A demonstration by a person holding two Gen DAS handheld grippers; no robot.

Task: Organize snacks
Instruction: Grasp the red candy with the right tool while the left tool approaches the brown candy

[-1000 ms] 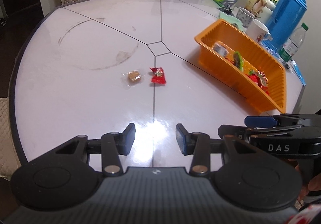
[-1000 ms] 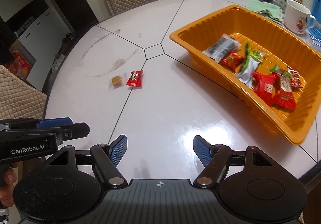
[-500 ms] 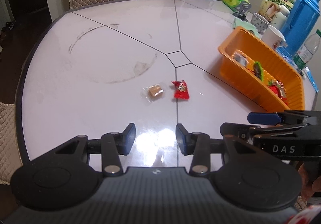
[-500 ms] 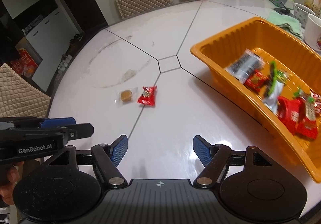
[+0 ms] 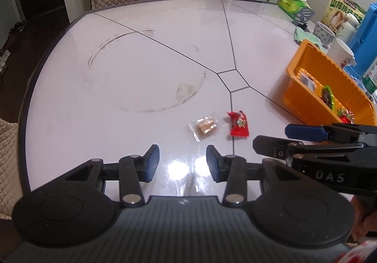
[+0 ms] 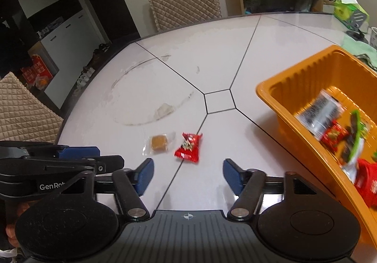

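The red snack packet (image 6: 188, 147) now lies nearer, just ahead of the right gripper (image 6: 188, 176), whose empty jaws have just been closing; the left gripper (image 5: 181, 163) stays part-open, empty, so pickup seems next.

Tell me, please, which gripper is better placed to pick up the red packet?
Probably the right gripper: the red packet lies straight ahead of its open jaws, while the left gripper faces the clear-wrapped biscuit.

Counted on the table (image 5: 132, 70): one red snack packet (image 5: 239, 124), one clear-wrapped brown candy (image 5: 205, 125), one orange tray (image 6: 304, 88), two mugs (image 5: 326, 33).
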